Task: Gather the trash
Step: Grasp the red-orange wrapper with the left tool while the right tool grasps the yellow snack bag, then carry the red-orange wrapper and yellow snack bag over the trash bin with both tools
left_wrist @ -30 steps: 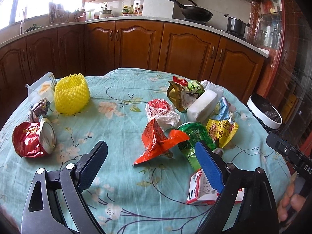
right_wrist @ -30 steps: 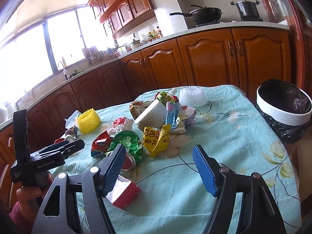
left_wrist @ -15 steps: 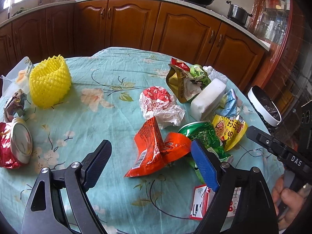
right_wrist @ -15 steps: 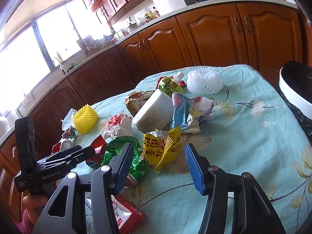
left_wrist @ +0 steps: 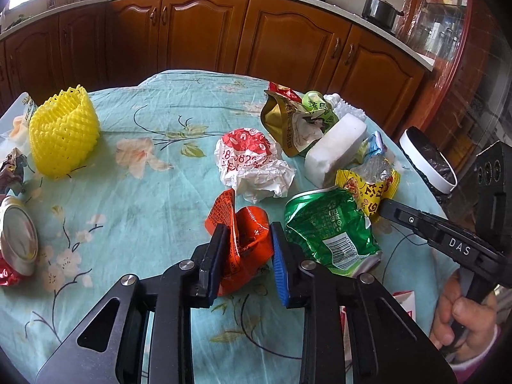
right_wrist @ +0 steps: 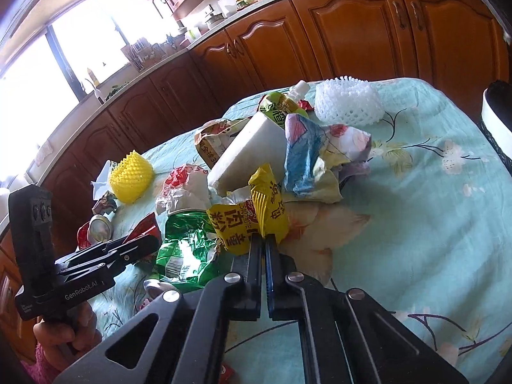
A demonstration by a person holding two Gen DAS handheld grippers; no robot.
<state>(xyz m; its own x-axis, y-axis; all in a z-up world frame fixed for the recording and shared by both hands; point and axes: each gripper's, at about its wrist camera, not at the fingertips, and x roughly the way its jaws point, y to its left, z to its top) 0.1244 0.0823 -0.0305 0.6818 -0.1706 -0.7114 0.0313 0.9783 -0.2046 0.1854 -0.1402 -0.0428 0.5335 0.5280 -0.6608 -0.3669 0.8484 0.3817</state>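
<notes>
Centrally, a crumpled orange foil wrapper was found clamped by the left gripper, whose jaws had just been closing. A creased yellow printed packet was pinched by the right gripper, its lower edge hidden. A crushed green bag lay touching both on the floral teal tablecloth.

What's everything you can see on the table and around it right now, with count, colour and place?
orange wrapper: one, orange, between left pads
yellow wrapper: one, yellow, pinched by right gripper
green bag: one, green, beside orange wrapper
crumpled paper: one, white and red, table centre
foam block: one, white, in the far pile
yellow foam net: one, table's left
white foam net: one, far side
bin: one, white rim, black liner, off table's right edge
left gripper: closed on orange wrapper
right gripper: closed on yellow wrapper
</notes>
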